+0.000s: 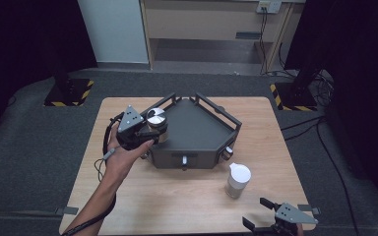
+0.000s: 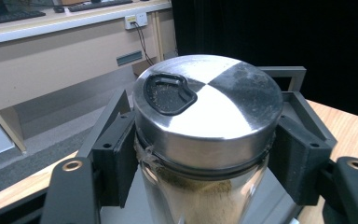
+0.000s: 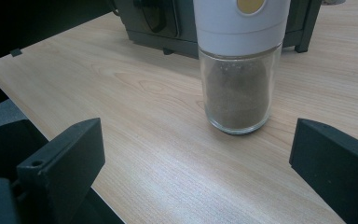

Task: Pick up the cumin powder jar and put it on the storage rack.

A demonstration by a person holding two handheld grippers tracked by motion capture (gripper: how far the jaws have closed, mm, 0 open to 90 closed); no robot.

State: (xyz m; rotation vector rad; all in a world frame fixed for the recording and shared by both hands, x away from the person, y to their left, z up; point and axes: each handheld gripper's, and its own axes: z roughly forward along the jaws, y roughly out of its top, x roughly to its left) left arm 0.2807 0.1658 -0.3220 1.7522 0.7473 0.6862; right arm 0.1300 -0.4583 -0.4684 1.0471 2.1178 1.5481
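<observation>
My left gripper (image 1: 153, 132) is shut on a glass spice jar with a round steel lid (image 1: 156, 119), held upright at the left edge of the dark grey tray (image 1: 197, 132). In the left gripper view the jar (image 2: 205, 140) sits clamped between both black pads (image 2: 116, 156), brownish powder showing under the lid. A second jar with a white cap (image 1: 237, 180) stands on the wooden table in front of the tray's right corner. My right gripper (image 1: 266, 215) rests open near the table's front right edge, its jaws wide apart, with the white-capped jar (image 3: 240, 70) standing just ahead of them.
The tray has raised rails and knobs (image 1: 184, 160) on its front face. Bare wooden tabletop (image 1: 177, 196) lies in front of the tray. Beyond the table are grey floor, a cabinet (image 1: 202, 24) and black stands with cables.
</observation>
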